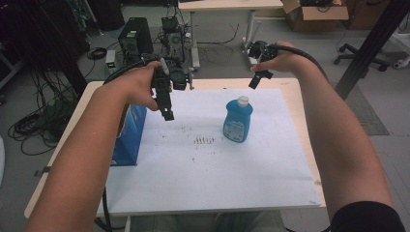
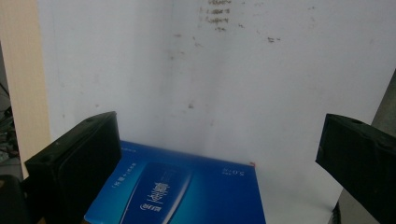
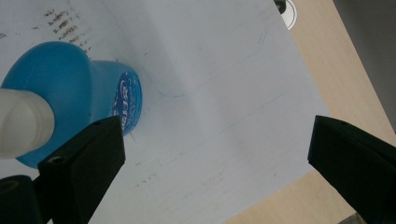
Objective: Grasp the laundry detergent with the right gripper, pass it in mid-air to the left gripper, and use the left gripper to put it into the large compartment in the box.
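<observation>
A blue bottle (image 1: 237,121) with a white cap (image 1: 242,100) stands upright on the white sheet (image 1: 203,179), right of centre. A blue box (image 1: 129,137) stands at the sheet's left edge. My left gripper (image 1: 167,112) hangs in the air just right of the box, pointing down. In the left gripper view its jaws (image 2: 219,126) stand open and empty, with the box (image 2: 187,191) below them. My right gripper (image 1: 255,80) is raised over the table's far edge, behind the bottle. It is open (image 3: 215,128) and empty, and the bottle (image 3: 70,84) lies beyond its left jaw.
The sheet covers most of a light wooden table (image 1: 302,121) and has small dark marks (image 1: 203,140) near its middle. Behind the table the floor holds a computer tower (image 1: 135,36), cables (image 1: 34,128) and a cardboard box (image 1: 314,14). A black post (image 1: 372,43) rises at the right.
</observation>
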Action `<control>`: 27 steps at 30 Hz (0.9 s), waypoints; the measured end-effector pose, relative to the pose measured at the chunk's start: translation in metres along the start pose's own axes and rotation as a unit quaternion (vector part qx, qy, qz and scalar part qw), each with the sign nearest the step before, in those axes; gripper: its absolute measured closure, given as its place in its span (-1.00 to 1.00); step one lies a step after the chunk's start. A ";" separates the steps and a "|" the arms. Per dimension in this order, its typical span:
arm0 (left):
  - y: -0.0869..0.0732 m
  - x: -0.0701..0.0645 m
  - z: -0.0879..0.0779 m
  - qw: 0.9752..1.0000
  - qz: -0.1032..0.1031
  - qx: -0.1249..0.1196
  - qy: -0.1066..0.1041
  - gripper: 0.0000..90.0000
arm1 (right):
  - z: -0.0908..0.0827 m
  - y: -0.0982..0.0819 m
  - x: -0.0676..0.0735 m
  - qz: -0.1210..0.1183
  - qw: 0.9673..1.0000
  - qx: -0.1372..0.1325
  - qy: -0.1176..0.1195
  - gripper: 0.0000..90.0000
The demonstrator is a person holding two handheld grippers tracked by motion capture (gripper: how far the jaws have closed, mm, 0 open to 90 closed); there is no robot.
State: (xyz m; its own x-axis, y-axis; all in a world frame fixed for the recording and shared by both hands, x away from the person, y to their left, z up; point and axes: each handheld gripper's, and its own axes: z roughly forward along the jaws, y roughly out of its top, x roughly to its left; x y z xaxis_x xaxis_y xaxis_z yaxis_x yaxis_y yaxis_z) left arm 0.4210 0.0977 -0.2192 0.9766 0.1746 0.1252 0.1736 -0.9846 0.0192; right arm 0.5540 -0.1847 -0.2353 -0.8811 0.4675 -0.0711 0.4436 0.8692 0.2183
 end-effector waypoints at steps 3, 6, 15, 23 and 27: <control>0.000 -0.002 -0.001 1.000 0.000 0.000 0.000 -0.99 | -0.002 -0.003 0.001 0.002 1.000 0.000 -0.001 -0.91; 0.000 -0.005 -0.002 1.000 0.002 0.003 0.000 -0.99 | -0.005 -0.010 0.002 0.006 1.000 0.000 -0.003 -0.91; 0.004 -0.013 0.001 1.000 0.008 0.005 -0.004 -0.99 | -0.007 -0.024 0.009 0.006 1.000 0.002 -0.008 -0.91; 0.006 -0.022 0.000 1.000 0.010 0.011 0.000 -0.99 | -0.010 -0.039 0.017 0.006 1.000 0.009 -0.018 -0.91; 0.006 -0.026 -0.001 1.000 0.013 0.014 -0.002 -0.99 | -0.011 -0.046 0.022 0.004 1.000 0.008 -0.018 -0.91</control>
State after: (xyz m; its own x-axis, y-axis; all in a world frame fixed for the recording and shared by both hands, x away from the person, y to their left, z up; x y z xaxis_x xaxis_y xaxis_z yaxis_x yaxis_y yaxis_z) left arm 0.3967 0.0873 -0.2212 0.9816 0.1482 0.1204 0.1506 -0.9885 -0.0111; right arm 0.5130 -0.2161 -0.2364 -0.8711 0.4797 -0.1054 0.4534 0.8679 0.2030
